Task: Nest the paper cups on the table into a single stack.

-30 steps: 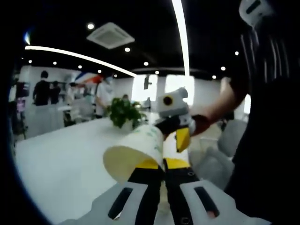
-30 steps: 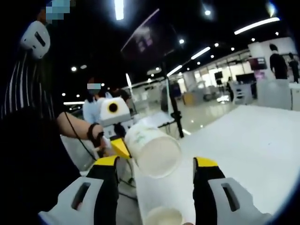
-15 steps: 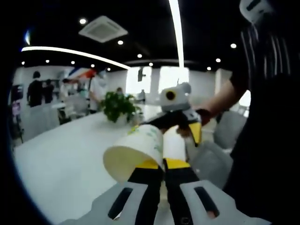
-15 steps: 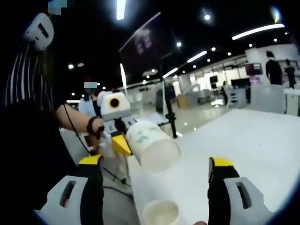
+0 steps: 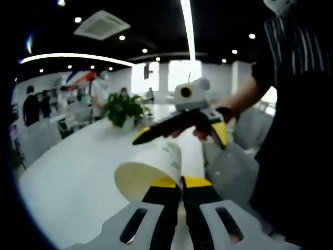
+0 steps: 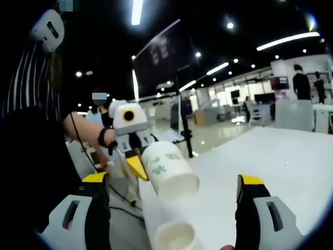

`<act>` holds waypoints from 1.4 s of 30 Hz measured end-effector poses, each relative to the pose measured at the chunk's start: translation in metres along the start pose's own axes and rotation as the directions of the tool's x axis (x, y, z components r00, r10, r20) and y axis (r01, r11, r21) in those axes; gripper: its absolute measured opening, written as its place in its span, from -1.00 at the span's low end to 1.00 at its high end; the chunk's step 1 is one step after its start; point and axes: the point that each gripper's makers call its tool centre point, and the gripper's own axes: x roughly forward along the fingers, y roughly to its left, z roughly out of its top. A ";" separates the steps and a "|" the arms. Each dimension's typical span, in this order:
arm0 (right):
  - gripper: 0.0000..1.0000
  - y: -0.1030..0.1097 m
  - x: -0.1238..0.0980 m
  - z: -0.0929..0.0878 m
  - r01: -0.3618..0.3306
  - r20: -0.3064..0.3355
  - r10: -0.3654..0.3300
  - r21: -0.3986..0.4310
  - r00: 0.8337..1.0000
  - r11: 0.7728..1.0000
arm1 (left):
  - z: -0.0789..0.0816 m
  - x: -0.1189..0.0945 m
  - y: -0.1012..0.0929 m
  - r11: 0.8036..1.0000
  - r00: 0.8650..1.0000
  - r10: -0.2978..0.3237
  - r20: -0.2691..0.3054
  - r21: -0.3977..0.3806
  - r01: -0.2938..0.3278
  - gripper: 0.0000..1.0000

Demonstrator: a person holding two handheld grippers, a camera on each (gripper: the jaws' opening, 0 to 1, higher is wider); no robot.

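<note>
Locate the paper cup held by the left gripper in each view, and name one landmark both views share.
Left gripper view: the held paper cup sits low centre, on its side, just above the shut jaws.
Right gripper view: the same cup sits centre, mouth toward the camera.
Shared landmark: the white table.

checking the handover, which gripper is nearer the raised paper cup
Left. The left gripper is shut on the paper cup; the right gripper is open just off it, jaws spread wide.

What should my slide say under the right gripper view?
Left tongs hold a cup between the open right tongs.
</note>
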 end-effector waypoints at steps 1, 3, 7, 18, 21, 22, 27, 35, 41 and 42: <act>1.00 -0.001 -0.001 -0.002 0.003 -0.002 -0.003 0.006 1.000 1.000 | -0.003 0.001 -0.002 1.000 1.000 -0.012 -0.026 0.002 0.012 -0.99; 1.00 -0.002 -0.004 -0.003 0.009 0.002 -0.009 0.010 1.000 1.000 | -0.008 0.004 -0.004 0.999 0.997 -0.029 -0.075 0.041 0.032 -0.99; 1.00 -0.003 -0.010 -0.003 0.019 0.018 -0.019 0.014 1.000 1.000 | -0.017 0.009 -0.010 0.987 0.986 -0.068 -0.152 0.133 0.089 -0.99; 1.00 -0.012 -0.028 -0.012 0.058 0.038 -0.060 0.044 0.997 0.997 | -0.036 0.020 -0.017 0.919 0.925 -0.136 -0.355 0.304 0.252 -0.99; 1.00 -0.012 -0.031 -0.013 0.061 0.046 -0.063 0.053 0.997 0.997 | -0.043 0.023 -0.015 0.895 0.906 -0.129 -0.403 0.347 0.281 -0.99; 1.00 -0.012 -0.032 -0.013 0.062 0.046 -0.064 0.052 0.997 0.997 | -0.046 0.023 -0.016 0.886 0.898 -0.132 -0.420 0.356 0.297 -0.99; 1.00 -0.013 -0.037 -0.017 0.074 0.054 -0.077 0.056 0.996 0.996 | -0.058 0.027 -0.020 0.848 0.849 -0.152 -0.506 0.374 0.375 -0.99; 1.00 -0.011 -0.040 -0.023 0.078 0.052 -0.081 0.069 0.995 0.995 | -0.079 0.028 -0.018 0.782 0.786 -0.126 -0.606 0.426 0.454 -0.99; 1.00 -0.014 -0.044 -0.022 0.087 0.085 -0.098 0.119 0.992 0.989 | -0.084 0.036 -0.017 0.770 0.782 -0.126 -0.611 0.437 0.466 -0.99; 1.00 -0.015 -0.044 -0.022 0.091 0.081 -0.100 0.115 0.992 0.989 | -0.085 0.037 -0.017 0.765 0.778 -0.126 -0.615 0.439 0.471 -0.99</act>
